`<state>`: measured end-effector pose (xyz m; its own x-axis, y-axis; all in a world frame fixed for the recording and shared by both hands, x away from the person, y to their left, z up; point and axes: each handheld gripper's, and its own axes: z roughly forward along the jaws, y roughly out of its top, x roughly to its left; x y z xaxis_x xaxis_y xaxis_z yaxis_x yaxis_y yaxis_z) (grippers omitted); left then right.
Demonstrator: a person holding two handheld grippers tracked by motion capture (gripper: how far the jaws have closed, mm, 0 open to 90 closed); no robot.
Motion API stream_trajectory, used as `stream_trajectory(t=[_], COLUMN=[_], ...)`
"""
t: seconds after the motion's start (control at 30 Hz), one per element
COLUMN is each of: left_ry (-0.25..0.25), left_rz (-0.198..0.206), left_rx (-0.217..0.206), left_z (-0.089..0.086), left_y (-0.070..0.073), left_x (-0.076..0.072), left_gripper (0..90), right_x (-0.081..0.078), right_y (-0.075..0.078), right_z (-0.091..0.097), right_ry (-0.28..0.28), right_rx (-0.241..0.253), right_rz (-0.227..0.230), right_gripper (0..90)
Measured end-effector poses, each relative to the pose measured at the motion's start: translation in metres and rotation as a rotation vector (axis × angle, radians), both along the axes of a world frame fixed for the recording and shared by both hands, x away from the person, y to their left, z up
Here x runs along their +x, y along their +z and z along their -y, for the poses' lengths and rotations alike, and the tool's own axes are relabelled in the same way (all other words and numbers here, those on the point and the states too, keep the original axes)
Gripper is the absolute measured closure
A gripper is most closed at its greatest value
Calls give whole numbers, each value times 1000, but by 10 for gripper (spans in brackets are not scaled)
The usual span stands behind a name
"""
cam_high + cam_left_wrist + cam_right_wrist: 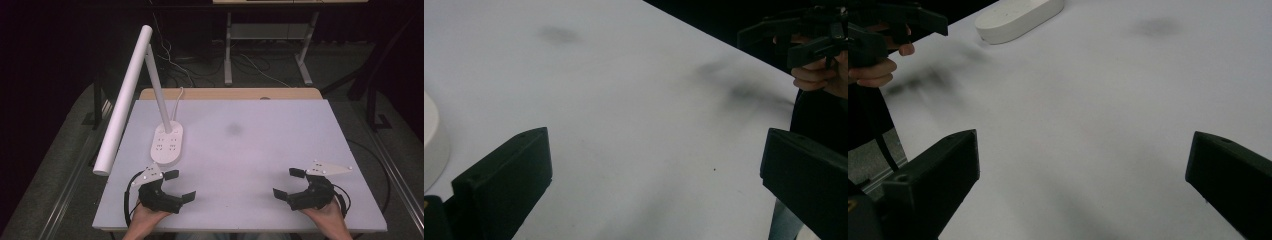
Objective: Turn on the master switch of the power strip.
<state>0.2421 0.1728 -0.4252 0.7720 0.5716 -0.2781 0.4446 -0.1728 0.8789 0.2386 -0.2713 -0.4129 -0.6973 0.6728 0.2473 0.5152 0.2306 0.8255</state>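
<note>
**2 open grippers wait at the near edge of a table beside a desk lamp**

Seen from above, a white table (260,150) stretches away from a person whose 2 hands enter from the bottom edge. Each hand holds a black two-jaw gripper.

The left gripper (183,185) sits at the near left of the table, its jaws standing wide apart with nothing between them. In the left gripper view, bare white tabletop lies between its jaws. The right gripper (288,182) sits at the near right, well apart from the left one; its jaws are also spread wide and hold nothing. The 2 grippers point inward, toward each other.

The nearest object is a white desk lamp (150,80). Its oval base (167,143) rests on the table just beyond the left gripper, near it but not touching. A slim stem rises from the base to a long white tube that slants out over the table's left edge. A white cord runs from the base toward the far edge.

Judging from this, the work has not started: nothing is gripped or touched, and both hands look to be at rest. Any handling of the lamp is still to come, and the left gripper is the closer one to it.
</note>
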Motion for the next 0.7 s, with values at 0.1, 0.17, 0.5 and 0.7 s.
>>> stream_trajectory(t=[0.1,0.17,0.5,0.7], left_ry=[-12,-12,-35,-44], left_rz=[-2,-4,-11,-18], left_rx=[6,-3,9,13], left_z=[0,1,1,1], left_y=[0,1,2,5], left_x=[1,1,2,1], left_gripper=[0,0,0,0], right_x=[0,0,-1,-1], right_y=[-1,-1,-2,-2], right_z=[0,0,5,4], right_ry=[2,6,-2,-6], right_rx=[-4,-8,-14,-19], right_rz=[-1,-9,-14,-17], right_gripper=[2,2,2,2])
